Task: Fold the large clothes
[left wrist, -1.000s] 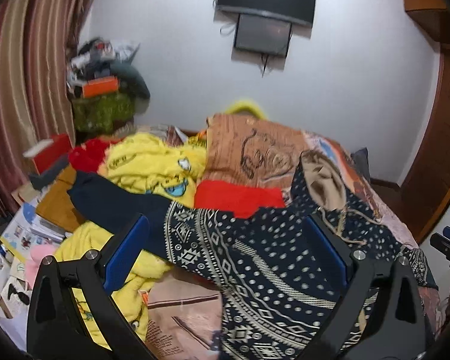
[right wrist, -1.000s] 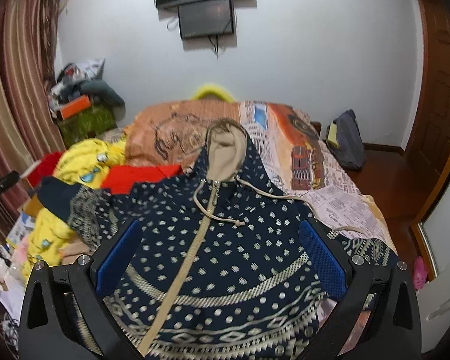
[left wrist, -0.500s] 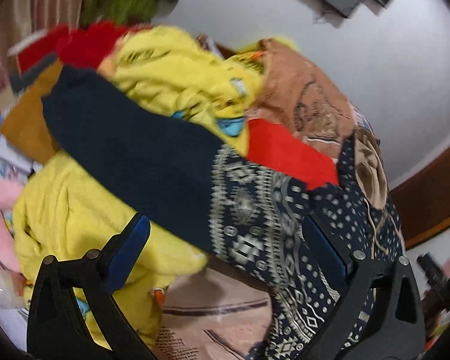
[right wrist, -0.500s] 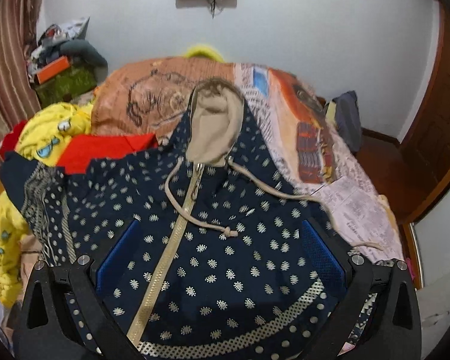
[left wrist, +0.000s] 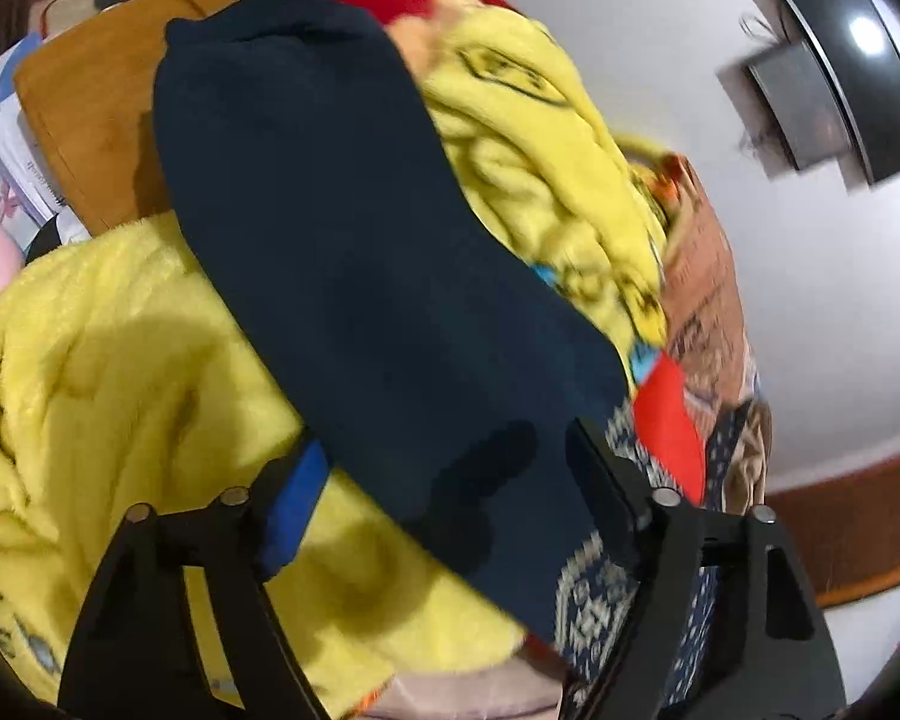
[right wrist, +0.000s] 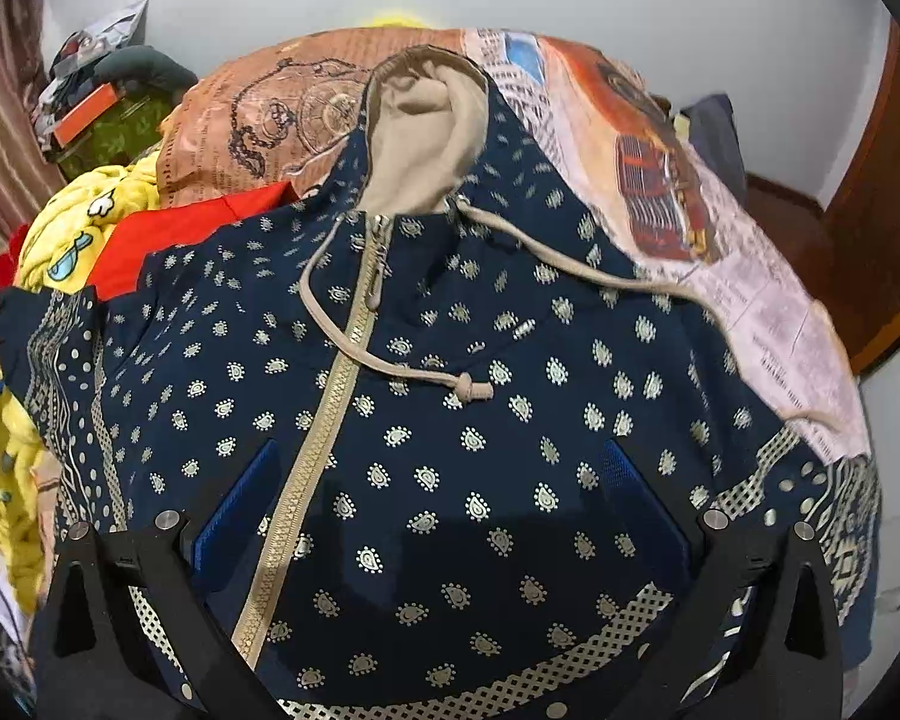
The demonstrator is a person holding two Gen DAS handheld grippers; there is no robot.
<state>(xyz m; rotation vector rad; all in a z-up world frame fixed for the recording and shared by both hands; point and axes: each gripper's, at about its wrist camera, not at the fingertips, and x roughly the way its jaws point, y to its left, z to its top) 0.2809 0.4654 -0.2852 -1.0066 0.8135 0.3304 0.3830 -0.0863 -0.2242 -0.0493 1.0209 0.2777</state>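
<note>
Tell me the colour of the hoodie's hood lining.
Beige, on the hood lining; clearest in the right wrist view.

Left wrist view: rolled sideways, looks steeply down, very close over the hoodie's dark sleeve (left wrist: 342, 228) and a yellow blanket (left wrist: 120, 372); the wall screen (left wrist: 834, 72) sits tilted at right.
Right wrist view: upright, angled down along the bed, close above the hoodie (right wrist: 450, 420) front.
Shared: hoodie, yellow blanket (right wrist: 72, 228), red cloth (right wrist: 174, 234), printed bedspread (right wrist: 660, 180).
</note>
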